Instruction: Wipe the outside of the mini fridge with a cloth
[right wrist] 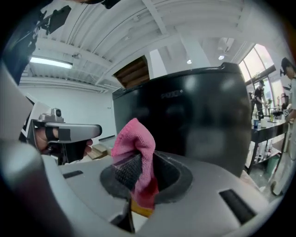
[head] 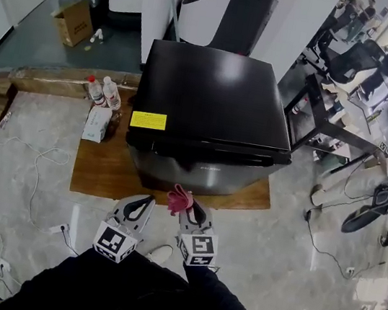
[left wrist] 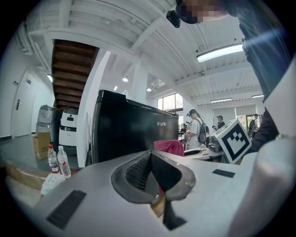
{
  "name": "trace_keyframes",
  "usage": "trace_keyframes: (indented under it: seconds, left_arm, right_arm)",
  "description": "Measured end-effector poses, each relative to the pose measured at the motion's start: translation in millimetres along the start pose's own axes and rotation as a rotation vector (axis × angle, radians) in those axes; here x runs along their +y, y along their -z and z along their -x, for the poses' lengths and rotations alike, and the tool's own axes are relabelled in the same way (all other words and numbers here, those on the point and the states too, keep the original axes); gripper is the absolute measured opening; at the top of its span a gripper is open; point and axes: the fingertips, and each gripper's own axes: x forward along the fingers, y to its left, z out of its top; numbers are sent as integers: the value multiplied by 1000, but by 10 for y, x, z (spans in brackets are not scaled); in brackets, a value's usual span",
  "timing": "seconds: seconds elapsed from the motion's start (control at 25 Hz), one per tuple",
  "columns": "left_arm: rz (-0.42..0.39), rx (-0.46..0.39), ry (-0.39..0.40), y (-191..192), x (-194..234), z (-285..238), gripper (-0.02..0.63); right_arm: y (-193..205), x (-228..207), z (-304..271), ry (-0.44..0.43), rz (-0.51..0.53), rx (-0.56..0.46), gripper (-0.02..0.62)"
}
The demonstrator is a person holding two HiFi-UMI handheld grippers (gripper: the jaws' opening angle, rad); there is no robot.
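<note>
Right gripper point(head: 187, 205) fingers clench a pink cloth point(head: 180, 198) near the black fridge point(head: 213, 102); left gripper point(head: 146, 201) fingers pressed together, empty.

The mini fridge point(head: 211, 117) is standing upright on a low wooden board point(head: 100, 169), black and glossy, with its door sitting closed and a yellow sticker point(head: 148, 120) showing at a front corner of its top. The pink cloth point(head: 180, 199) is bunching up between the clamped jaws of the right tool point(head: 187, 209), just in front of the fridge's door.
</note>
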Motion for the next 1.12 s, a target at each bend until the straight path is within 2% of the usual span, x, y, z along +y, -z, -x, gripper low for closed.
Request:
trace_keyframes:
  seconds: [0.16,0.28,0.48,0.6,0.76,0.96,1.12]
  left_arm:
    - [-2,36,-49,186,159,119,5]
    - [-26,39,-84,311,292,131,5]
    - [8,59,-122,517,466,52,5]
    - [14,63,-118,566,476,10,5]
    - [10,82,-103,644,433,-68,5]
    - [0,93,-59,670,272,-272,5]
    - [-6,103,-4,725,111,-474,5]
  right_arm:
    - [264,467,-399,-111,-2,58,71]
    - [423,605,-634,-137,-7,91,70]
    - [697,442,-893,-52,-106,137,70]
    - [766,302,-975,3,-172,143,69]
    - [766,178,-1003,30,-197,137,71]
    - [762,-121,-838,78,-213,129,71]
    - [795,-556,-629,160,-222,123,71]
